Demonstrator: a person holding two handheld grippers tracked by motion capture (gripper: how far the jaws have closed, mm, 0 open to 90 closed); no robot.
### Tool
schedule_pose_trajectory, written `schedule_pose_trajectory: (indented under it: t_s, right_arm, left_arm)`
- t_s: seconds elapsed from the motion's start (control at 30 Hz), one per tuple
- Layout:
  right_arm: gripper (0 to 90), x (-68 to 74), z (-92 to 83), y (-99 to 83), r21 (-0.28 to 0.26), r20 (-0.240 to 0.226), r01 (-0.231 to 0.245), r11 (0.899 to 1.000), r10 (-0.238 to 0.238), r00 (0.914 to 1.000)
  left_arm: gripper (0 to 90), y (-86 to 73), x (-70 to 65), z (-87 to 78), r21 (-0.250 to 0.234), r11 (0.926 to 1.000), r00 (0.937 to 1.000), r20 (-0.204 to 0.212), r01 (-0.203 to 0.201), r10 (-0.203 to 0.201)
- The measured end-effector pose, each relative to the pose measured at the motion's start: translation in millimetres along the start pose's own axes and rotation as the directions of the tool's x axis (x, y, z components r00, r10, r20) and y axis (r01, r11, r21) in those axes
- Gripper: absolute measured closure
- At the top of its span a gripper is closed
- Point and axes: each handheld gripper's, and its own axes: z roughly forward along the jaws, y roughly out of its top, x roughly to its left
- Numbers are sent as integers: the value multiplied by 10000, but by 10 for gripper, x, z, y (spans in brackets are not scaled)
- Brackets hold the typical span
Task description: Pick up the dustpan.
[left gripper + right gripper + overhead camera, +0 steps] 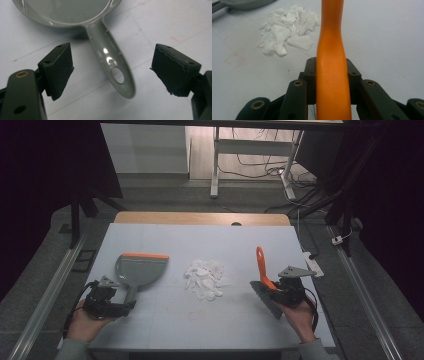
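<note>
Your right tool (274, 292) clamps the brush's orange handle (332, 75), right of the paper scraps (204, 276). Your left tool (112, 72) gapes around the dustpan's handle (113, 72), left of them.

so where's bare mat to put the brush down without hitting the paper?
Free: the near strip between dustpan handle and the right claw, in front of the paper scraps; also the far band beyond the pile, up to the table's wooden edge. Crowded: the middle at the scraps, and the left around the dustpan.
</note>
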Motion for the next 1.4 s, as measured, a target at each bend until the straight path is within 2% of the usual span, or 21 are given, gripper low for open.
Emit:
schedule_pose_trajectory:
  t_s: [0.17,0.37,0.47,0.53,0.63,0.83,0.93,1.0,1.1,1.27,1.4]
  right_arm:
    - [699,0,4,-3,22,19,2,10000,-2,10000]
    - [699,11,19,-2,76,-3,20,10000,-20,10000]
    - [699,15,28,-6,113,-35,10,9999,-9,10000]
    - [699,15,33,-7,128,-38,11,9999,-10,10000]
    - [699,17,37,-8,141,-42,33,9999,-32,10000]
    - [699,20,39,-7,147,-20,38,9999,-38,10000]
    - [699,23,39,-6,158,-17,34,9999,-34,10000]
    - [699,24,40,-5,154,-18,24,9999,-24,10000]
    - [699,26,33,-5,150,-6,28,9999,-28,10000]
    - [699,21,23,-2,93,16,22,10000,-22,10000]
    - [699,23,33,-6,141,17,38,9999,-38,10000]
  left_arm:
    - [182,48,15,78,123,9998,9999,-118,124,-122]
    - [175,193,47,201,93,9983,9978,-337,577,-573]
    - [157,227,51,265,46,9961,9952,-429,882,-879]
    - [154,233,55,290,71,9956,9948,-409,936,-932]
    - [154,246,82,375,154,9921,9910,-513,1248,-1239]
    - [168,259,92,442,102,9893,9869,-718,1454,-1443]
    - [170,261,96,477,-2,9872,9824,-979,1598,-1590]
    - [193,253,97,467,-5,9855,9808,-979,1694,-1686]
    - [213,218,74,462,25,9857,9817,-903,1684,-1675]
    - [231,212,78,526,280,9839,9812,-844,1765,-1736]
    - [271,232,121,586,269,9811,9775,-941,1918,-1886]
